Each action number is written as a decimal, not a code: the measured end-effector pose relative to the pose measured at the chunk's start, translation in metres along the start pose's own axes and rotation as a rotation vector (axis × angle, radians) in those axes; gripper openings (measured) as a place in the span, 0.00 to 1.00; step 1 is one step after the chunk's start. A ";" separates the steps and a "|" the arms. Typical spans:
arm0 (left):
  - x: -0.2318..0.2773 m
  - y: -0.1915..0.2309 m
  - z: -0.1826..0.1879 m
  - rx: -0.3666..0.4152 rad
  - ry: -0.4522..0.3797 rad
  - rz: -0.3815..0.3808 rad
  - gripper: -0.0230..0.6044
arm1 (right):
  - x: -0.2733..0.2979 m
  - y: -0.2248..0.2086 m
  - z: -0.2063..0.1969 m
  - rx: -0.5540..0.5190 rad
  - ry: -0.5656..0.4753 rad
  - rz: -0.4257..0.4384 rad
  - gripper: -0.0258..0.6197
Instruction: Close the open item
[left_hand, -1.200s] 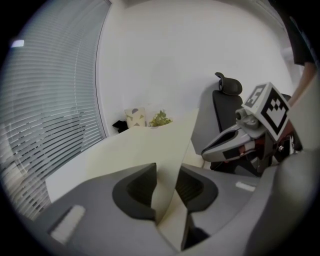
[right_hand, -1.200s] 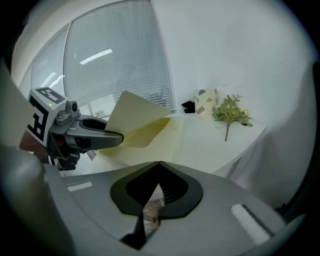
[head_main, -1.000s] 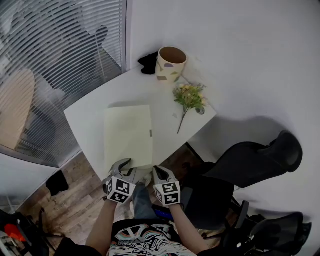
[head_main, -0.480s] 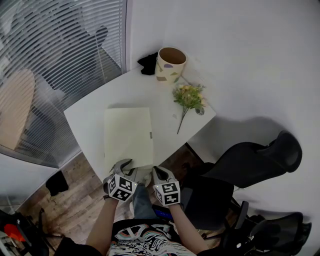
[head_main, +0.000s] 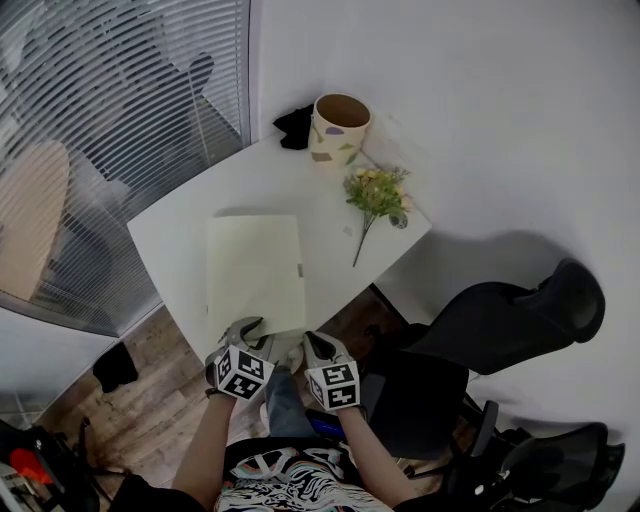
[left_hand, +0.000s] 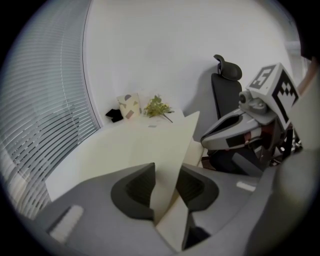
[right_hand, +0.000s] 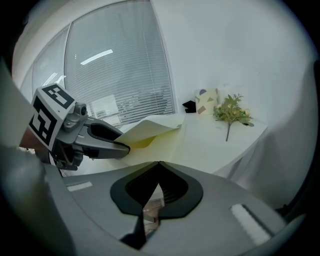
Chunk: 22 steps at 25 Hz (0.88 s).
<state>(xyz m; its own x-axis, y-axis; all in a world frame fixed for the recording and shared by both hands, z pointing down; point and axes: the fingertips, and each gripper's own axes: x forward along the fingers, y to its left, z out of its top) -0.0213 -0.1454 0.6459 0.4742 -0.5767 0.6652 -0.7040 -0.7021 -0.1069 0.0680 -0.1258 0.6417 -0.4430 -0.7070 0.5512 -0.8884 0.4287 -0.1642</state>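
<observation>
A white table (head_main: 180, 230) stands against the wall beside slatted window blinds (head_main: 120, 120), with a black office chair (head_main: 500, 320) off its right corner. A large pale yellow folder (head_main: 255, 270) lies on the table's near left half, its long side along the near-left edge and its near end reaching the near corner, where both grippers sit.

The left gripper (head_main: 243, 330) is at that near end of the folder. In the left gripper view its jaws (left_hand: 167, 170) stand apart with the folder's lifted cover (left_hand: 172, 145) running edge-on between them. The thin sheet fills only part of the gap, so the pads do not clamp it. These jaws have just been opening. From the right gripper view the cover (right_hand: 150, 127) curls up off the lower leaf at the left gripper's tip (right_hand: 100, 137), so the folder is partly open.

The right gripper (head_main: 318, 345) sits just beside the left one, off the table's near corner, apart from the folder. Its jaws (right_hand: 159, 164) meet at the tips with nothing between them.

At the far corner stands a cream patterned pot (head_main: 341, 127), with a black cloth (head_main: 297, 126) touching its left side. A small bunch of flowers (head_main: 377, 192) lies near the right corner, well apart from the folder.
</observation>
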 end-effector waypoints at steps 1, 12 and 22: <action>0.000 0.001 0.000 -0.003 0.001 -0.003 0.31 | 0.000 0.001 0.000 -0.002 0.001 0.002 0.04; -0.002 0.000 0.000 0.001 -0.001 0.001 0.31 | -0.001 0.002 0.002 -0.018 0.008 0.010 0.04; -0.001 0.000 0.001 -0.002 0.000 -0.005 0.31 | -0.001 0.002 0.002 -0.025 0.007 0.013 0.04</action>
<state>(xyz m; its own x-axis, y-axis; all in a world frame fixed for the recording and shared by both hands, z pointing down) -0.0215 -0.1454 0.6446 0.4777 -0.5734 0.6656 -0.7030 -0.7038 -0.1019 0.0668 -0.1254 0.6389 -0.4534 -0.6974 0.5550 -0.8793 0.4517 -0.1508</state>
